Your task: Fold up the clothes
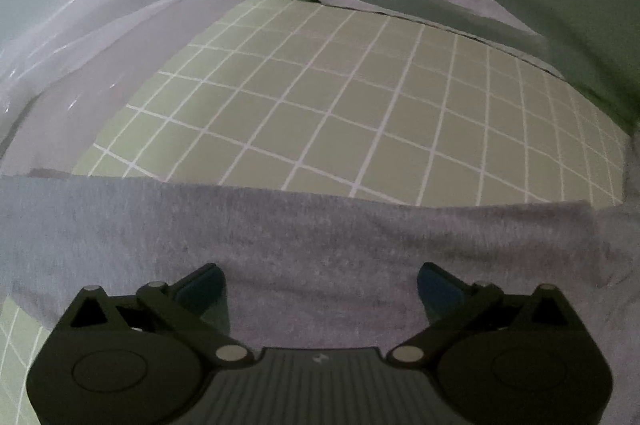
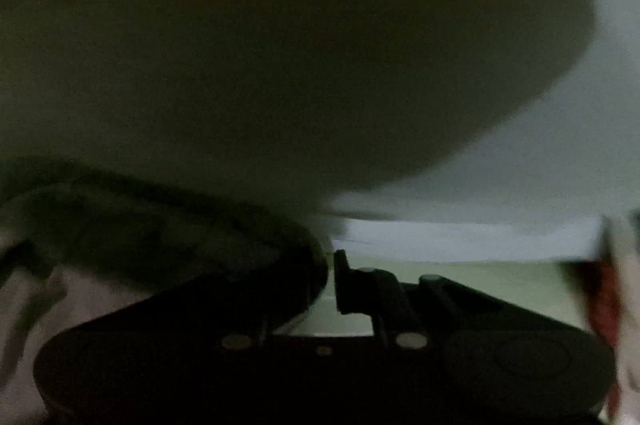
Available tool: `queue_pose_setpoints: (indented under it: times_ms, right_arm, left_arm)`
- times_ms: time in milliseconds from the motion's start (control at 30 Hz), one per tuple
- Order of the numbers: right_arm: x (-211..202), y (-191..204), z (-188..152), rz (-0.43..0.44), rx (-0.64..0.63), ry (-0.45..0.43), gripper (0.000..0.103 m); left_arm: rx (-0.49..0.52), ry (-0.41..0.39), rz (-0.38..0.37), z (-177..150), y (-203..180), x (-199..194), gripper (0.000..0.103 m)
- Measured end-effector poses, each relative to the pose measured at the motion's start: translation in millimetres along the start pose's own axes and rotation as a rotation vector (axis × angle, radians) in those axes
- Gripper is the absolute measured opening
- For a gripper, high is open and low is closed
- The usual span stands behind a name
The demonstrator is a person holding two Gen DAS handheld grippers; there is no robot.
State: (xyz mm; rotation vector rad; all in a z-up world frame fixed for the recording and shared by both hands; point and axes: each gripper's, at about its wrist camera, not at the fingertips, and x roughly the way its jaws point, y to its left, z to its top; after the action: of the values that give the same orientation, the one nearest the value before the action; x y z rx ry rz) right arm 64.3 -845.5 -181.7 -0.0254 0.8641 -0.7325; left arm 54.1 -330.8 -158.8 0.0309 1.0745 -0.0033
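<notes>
Folding is in hand: the grey garment (image 1: 304, 241) lies flat across the green grid mat (image 1: 360, 97) on the bench, at six o'clock in the left view. The left gripper (image 1: 320, 285) is spread wide above it, grasping nothing. The right gripper (image 2: 330, 285) is clenched, apparently on dark cloth (image 2: 160, 225) (blurred view). The hem should be pinched squarely before lifting.

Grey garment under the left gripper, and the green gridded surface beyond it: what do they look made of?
Grey garment: likely soft cotton-type jersey, matte, with a heathered fleck and limp edge. Green gridded surface: looks like a smooth cutting-style mat, flat with printed white lines; exact material unclear.
</notes>
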Motion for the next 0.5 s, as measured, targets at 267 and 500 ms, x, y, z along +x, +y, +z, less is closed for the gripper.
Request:
queue_pose_setpoints:
  times_ms: [267, 500]
  right_arm:
    - [-49.0, -50.7, -9.4, 0.115, 0.212, -0.036, 0.089]
    - [-164.1, -47.0, -86.6, 0.259, 0.357, -0.056, 0.099]
  left_arm:
    - [-0.033, -0.002, 0.04, 6.0, 5.6, -9.0, 0.103]
    - [-0.132, -0.089, 0.031, -10.4, 46.2, -55.1, 0.103]
